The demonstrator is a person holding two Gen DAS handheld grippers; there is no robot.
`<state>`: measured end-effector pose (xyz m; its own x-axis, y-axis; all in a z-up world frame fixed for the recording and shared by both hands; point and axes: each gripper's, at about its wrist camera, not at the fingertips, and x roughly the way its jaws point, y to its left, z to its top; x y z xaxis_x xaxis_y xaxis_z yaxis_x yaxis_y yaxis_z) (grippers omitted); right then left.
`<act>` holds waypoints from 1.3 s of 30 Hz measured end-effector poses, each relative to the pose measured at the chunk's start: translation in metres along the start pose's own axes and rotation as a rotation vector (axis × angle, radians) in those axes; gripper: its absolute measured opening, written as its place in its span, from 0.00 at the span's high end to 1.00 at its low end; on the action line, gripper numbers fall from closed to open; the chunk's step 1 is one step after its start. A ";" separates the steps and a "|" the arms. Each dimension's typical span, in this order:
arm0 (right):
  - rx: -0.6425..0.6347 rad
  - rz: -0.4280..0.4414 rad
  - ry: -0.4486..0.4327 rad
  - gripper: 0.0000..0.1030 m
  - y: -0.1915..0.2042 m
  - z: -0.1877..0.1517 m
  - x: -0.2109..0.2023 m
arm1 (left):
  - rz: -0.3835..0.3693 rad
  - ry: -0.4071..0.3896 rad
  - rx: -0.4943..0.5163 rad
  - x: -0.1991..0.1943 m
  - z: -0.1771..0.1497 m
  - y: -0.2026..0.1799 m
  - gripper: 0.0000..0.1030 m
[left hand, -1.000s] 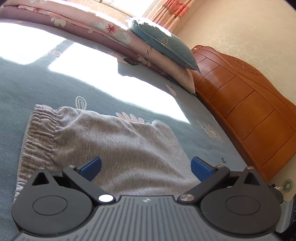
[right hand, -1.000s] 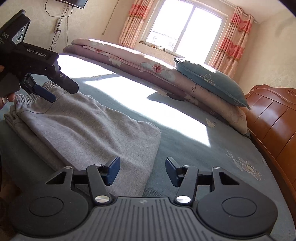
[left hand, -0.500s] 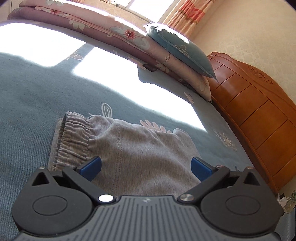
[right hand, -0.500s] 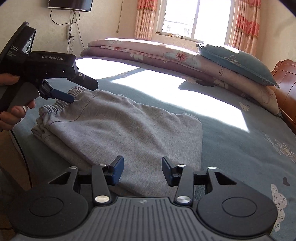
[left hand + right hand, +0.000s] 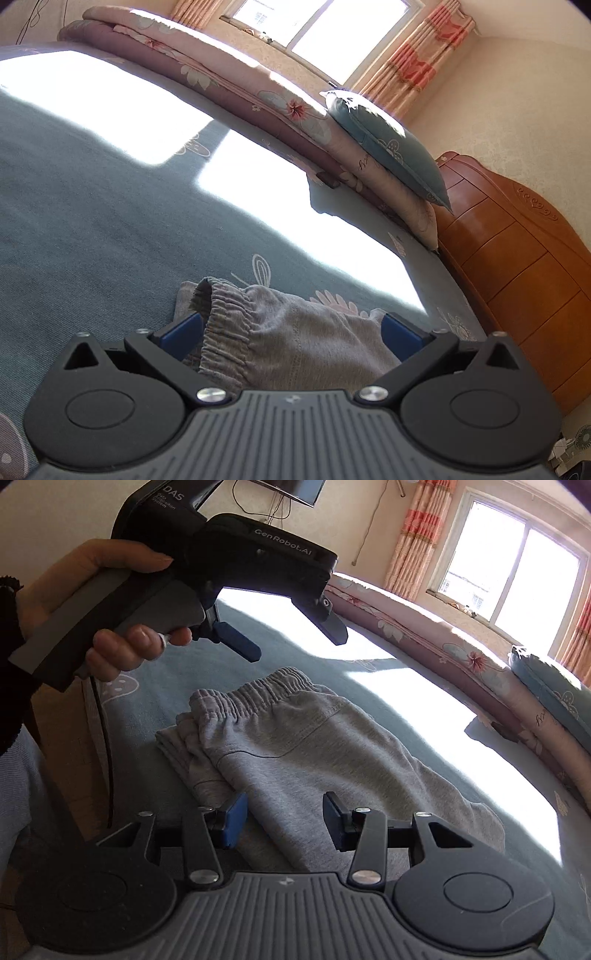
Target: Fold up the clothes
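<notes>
On the teal bed, folded grey trousers hide their legs.

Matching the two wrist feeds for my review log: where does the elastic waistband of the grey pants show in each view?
Left wrist: waistband low centre-left, beside the left finger.
Right wrist: waistband centre-left, under the left gripper.
Shared landmark: teal pillow.
</notes>
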<state>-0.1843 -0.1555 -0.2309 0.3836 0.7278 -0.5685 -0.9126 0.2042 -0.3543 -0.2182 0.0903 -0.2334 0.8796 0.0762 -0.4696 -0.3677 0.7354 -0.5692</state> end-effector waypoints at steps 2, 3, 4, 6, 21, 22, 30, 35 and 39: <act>-0.106 -0.013 0.018 0.54 0.013 0.002 0.009 | 0.001 -0.003 -0.013 -0.001 0.001 0.003 0.01; -0.149 -0.018 0.025 0.59 0.019 0.003 0.012 | 0.000 -0.002 -0.013 0.000 0.001 0.004 0.01; -0.185 -0.021 0.030 0.84 0.023 0.003 0.015 | -0.002 -0.001 -0.014 0.001 0.001 0.003 0.01; -0.229 -0.026 0.031 0.91 0.027 0.006 0.015 | -0.004 -0.002 -0.011 0.001 0.001 0.002 0.01; -0.180 0.063 -0.017 0.76 0.032 0.014 -0.011 | 0.012 -0.020 -0.040 -0.002 0.004 0.011 0.01; -0.182 0.056 -0.034 0.74 0.032 0.019 -0.012 | 0.013 -0.020 -0.042 -0.002 0.005 0.011 0.01; -0.138 0.120 0.008 0.86 0.031 0.034 0.028 | 0.017 -0.010 -0.025 -0.002 0.005 0.010 0.01; -0.119 0.164 0.034 0.89 0.030 0.034 0.025 | 0.011 -0.013 -0.034 -0.003 0.005 0.012 0.01; -0.068 0.158 -0.005 0.74 0.021 0.044 0.022 | 0.011 -0.012 -0.030 -0.004 0.006 0.012 0.01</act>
<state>-0.2012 -0.1067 -0.2179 0.2356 0.7506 -0.6173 -0.9496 0.0427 -0.3105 -0.2242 0.1032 -0.2348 0.8788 0.0920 -0.4682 -0.3859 0.7143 -0.5839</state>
